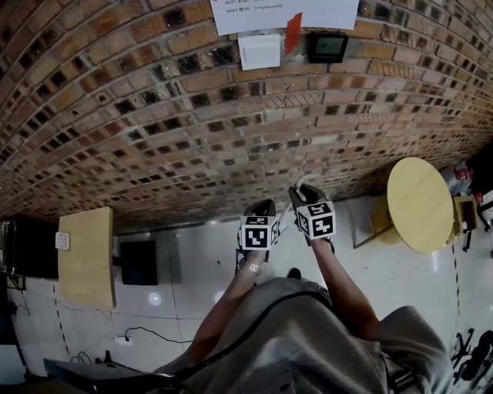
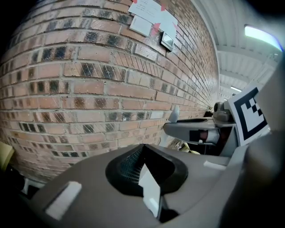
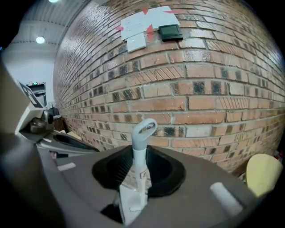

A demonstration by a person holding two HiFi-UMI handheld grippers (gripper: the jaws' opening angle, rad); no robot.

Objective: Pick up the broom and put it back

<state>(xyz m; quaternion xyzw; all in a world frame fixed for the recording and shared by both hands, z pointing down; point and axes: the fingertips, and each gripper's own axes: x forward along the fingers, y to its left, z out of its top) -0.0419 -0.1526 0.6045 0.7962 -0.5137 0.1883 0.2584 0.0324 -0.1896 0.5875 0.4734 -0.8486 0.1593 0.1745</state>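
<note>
The brick wall (image 1: 192, 115) fills most of the head view and stands close before both claws. Below it runs a white tiled floor (image 1: 192, 262). A person (image 1: 293, 338) in grey faces the wall with both arms held forward, a watch (image 1: 250, 267) on the left wrist.

A round yellow table (image 1: 420, 204) stands near the wall at the person's right. A wooden panel (image 1: 86, 258) stands at the left, with a black box (image 1: 140, 263) just beside it. A cable (image 1: 146, 333) trails over the tiles below them.

High on the wall is a white sheet (image 1: 285, 14). Just under it are a white plate (image 1: 259, 51) and a small dark device (image 1: 327, 46), side by side.

The left claw (image 1: 263, 208) and right claw (image 1: 304, 192) are raised near each other, the right a little nearer the wall.

The right claw pinches the broom (image 3: 140, 151) by its pale grey handle. The handle stands upright between the jaws, and its looped end rises above them against the bricks. The broom's head is not in view. In the left gripper view the loop shows just above the right claw, close to the wall.

The left claw is pressed together with nothing between its jaws. It is apart from the broom.
</note>
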